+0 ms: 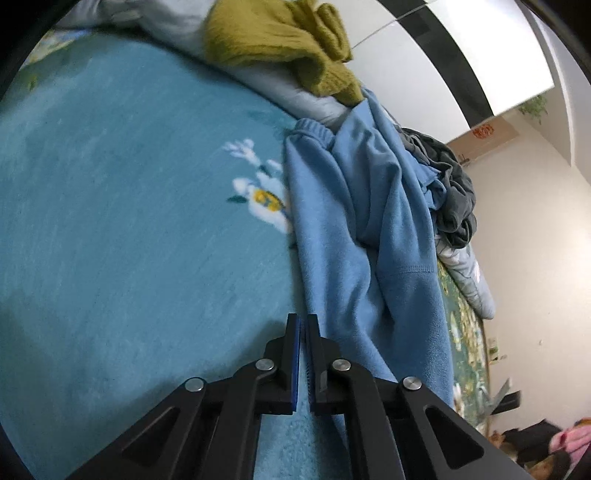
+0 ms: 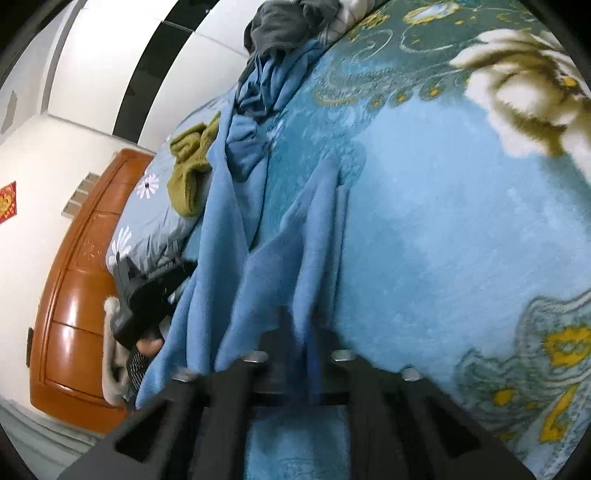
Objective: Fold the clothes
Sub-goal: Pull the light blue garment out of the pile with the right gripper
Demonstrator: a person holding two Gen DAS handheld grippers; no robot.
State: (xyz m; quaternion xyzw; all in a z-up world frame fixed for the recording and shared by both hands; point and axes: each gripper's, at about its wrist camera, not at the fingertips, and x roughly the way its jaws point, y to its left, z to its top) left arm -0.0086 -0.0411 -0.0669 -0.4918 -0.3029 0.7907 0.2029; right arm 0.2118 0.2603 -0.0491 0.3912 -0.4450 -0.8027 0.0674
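A light blue fleece garment (image 1: 354, 236) lies stretched along the teal floral bedspread (image 1: 129, 221). My left gripper (image 1: 303, 325) is shut on the garment's near edge, pads pressed on the blue cloth. In the right wrist view the same blue garment (image 2: 258, 258) hangs in folds. My right gripper (image 2: 299, 325) is shut on a fold of it, the view blurred. The left gripper's black body (image 2: 144, 306) shows at the garment's left edge.
An olive knit sweater (image 1: 288, 40) lies on a pale pillow (image 1: 177, 26) at the bed's head. A dark grey garment (image 1: 450, 192) is bunched beyond the blue one. An orange wooden headboard (image 2: 74, 288) stands left. The bed's edge runs along the right in the left wrist view.
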